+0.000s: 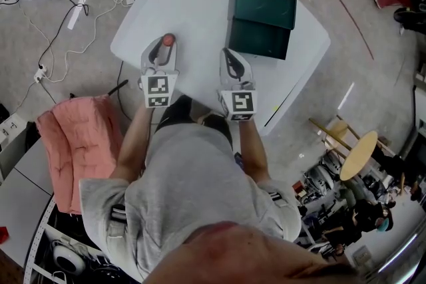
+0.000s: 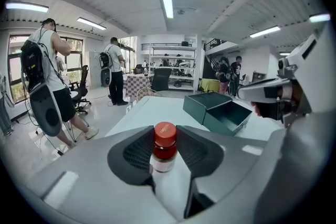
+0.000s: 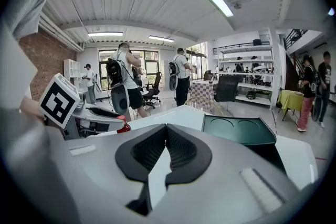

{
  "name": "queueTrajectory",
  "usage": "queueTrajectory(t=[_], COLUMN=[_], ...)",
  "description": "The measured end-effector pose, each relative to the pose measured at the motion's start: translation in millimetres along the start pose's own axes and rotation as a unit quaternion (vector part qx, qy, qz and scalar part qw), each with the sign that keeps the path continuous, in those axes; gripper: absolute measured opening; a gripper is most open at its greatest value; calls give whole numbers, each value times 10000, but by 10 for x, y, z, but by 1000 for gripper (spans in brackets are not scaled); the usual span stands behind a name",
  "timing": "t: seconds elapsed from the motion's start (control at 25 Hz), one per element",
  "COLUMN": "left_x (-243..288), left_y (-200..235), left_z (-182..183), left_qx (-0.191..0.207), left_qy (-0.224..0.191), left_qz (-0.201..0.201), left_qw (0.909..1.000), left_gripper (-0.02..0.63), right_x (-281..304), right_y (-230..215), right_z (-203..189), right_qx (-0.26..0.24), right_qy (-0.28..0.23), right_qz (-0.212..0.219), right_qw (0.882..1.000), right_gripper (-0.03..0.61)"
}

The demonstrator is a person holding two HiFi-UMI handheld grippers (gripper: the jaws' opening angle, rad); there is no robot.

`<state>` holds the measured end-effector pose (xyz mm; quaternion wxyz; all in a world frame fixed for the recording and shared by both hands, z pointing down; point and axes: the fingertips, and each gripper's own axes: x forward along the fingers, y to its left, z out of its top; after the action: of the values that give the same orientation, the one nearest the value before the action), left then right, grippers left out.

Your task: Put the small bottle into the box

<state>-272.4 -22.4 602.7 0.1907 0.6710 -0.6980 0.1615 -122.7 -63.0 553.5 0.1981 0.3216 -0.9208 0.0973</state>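
The left tool [image 2: 165,135] pinches a small, upright, red-capped bottle with a white label [image 2: 163,153]. The right tool [image 3: 167,131] is pressed together with nothing in it. Just ahead of the right tool, an open dark green box [image 1: 261,28] sits on the white surface [image 1: 200,3].

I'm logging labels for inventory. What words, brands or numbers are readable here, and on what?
On the red cap of the small bottle: faint print, too small to read.
On its label: blurred, unreadable.
On the marker cubes: black-and-white square patterns, no words.
On the green box: no print visible.
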Motion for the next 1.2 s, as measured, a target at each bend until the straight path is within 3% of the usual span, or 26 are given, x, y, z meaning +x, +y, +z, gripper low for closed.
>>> queueTrajectory(t=[0.88, 1.2], left_x=[-556, -633], left_y=[-440, -801], left_z=[647, 821], left_qx=[297, 378], left_qy=[-657, -814], left_qz=[-410, -654], left_qw=[9966, 9938], left_gripper=[137, 137], right_x=[-839, -1145], right_y=[-165, -330], right_z=[192, 191], right_qx=[180, 237], right_qy=[-576, -712], right_qz=[-845, -1103], right_qw=[9946, 9911], right_gripper=[3, 3])
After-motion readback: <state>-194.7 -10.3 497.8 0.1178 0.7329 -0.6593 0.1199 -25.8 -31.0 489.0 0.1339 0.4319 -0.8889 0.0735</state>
